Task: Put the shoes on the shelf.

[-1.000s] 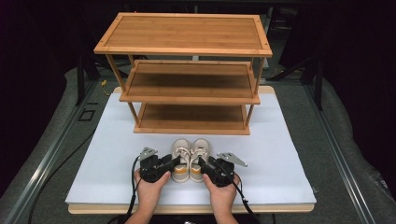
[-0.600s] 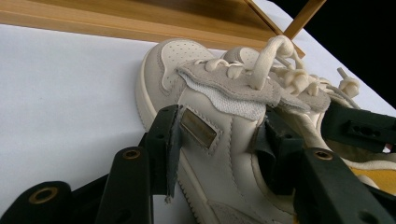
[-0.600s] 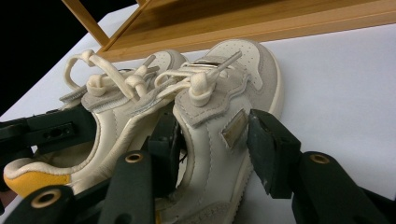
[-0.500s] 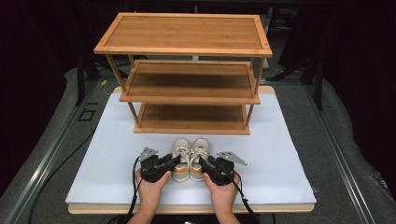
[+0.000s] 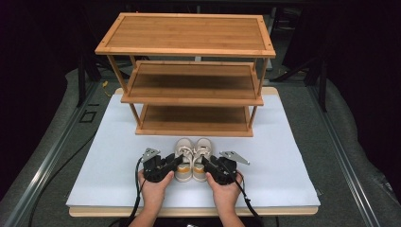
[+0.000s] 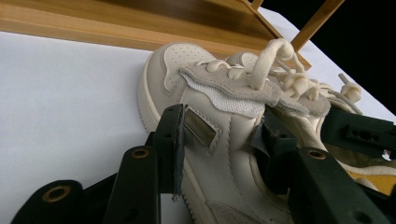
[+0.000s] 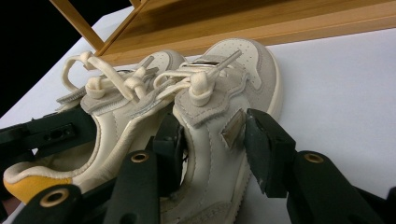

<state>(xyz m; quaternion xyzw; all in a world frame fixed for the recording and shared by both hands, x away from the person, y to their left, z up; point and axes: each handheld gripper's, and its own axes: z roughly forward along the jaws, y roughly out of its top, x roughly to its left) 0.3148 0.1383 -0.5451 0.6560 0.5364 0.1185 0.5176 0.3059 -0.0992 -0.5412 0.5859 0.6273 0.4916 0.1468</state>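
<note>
A pair of small cream sneakers stands side by side on the white mat point(image 5: 283, 156), toes toward the wooden rack point(image 5: 194, 101). My left gripper point(image 5: 176, 161) is shut on the outer side wall of the left sneaker point(image 5: 183, 161). In the left gripper view, my left gripper point(image 6: 222, 135) has one jaw outside the left sneaker point(image 6: 187, 70) and the other inside its opening. My right gripper point(image 5: 207, 163) holds the right sneaker point(image 5: 203, 153) the same way. In the right gripper view, my right gripper point(image 7: 210, 135) clamps the right sneaker point(image 7: 243, 65) at its outer wall.
The three-tier bamboo rack stands at the back of the mat, its lowest shelf point(image 5: 194, 120) just beyond the sneakers' toes. Bare mat lies to either side of the hands. The table's front edge point(image 5: 194, 211) runs close under the wrists.
</note>
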